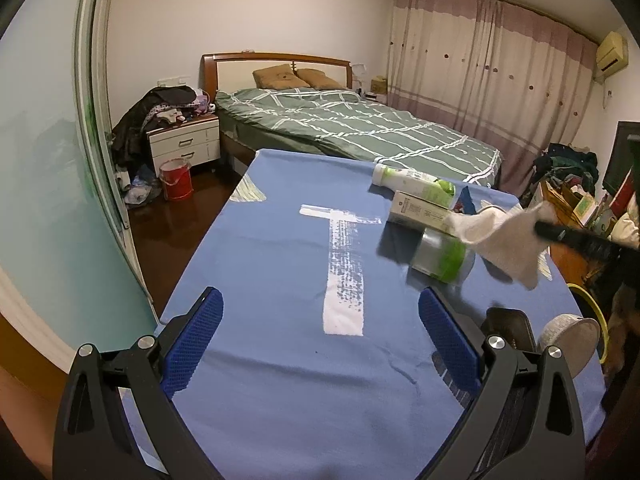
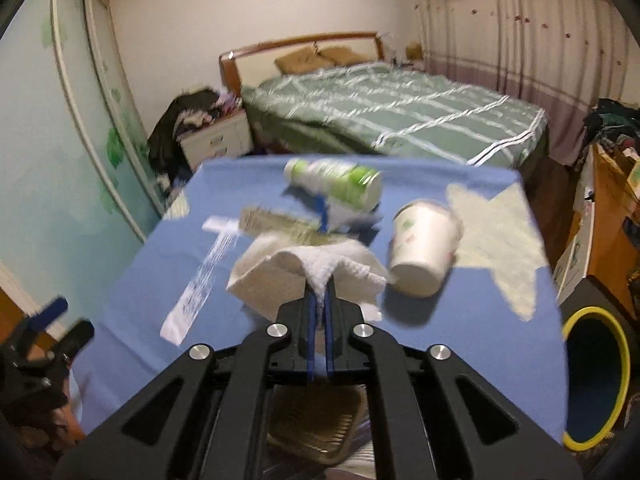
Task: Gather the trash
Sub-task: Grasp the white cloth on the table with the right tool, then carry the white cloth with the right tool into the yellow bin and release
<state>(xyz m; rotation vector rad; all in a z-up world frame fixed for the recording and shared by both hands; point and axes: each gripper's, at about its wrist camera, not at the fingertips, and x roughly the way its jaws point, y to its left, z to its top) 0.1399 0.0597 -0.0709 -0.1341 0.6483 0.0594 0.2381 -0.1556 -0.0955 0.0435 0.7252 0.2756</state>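
Our right-wrist view is smeared with blur, so labels on the trash are unreadable. Our right gripper [image 2: 320, 300] has its blue pads pinched tight on a crumpled white paper tissue [image 2: 316, 270], which bulges out at twelve o'clock of the jaws and hides part of the flat printed carton [image 2: 276, 224] behind it. From the left-wrist view the same tissue [image 1: 502, 236] hangs above the blue tablecloth [image 1: 280, 264], clear of it, and covers the near end of the carton [image 1: 420, 210]; only the black tip of the right gripper [image 1: 560, 236] shows there, coming in from three o'clock.

Our left gripper [image 1: 320, 340] stands wide, nothing between its blue pads, just bare cloth and a white painted T mark [image 1: 344, 272].

At one o'clock of the tissue lies a white and green plastic bottle [image 2: 336, 184] on its side. At three o'clock a white paper cup [image 2: 424, 246] lies tipped over, its mouth turned away from us, so we cannot tell what is inside. A silver and green packet [image 1: 442, 254] sits just under the tissue in the left view, partly covered.

At four o'clock, off the table edge, a round bin with a yellow rim [image 2: 596, 376] shows a dark inside; its contents are too dark to make out. Beneath the right gripper a woven basket [image 2: 320, 428] is mostly hidden.
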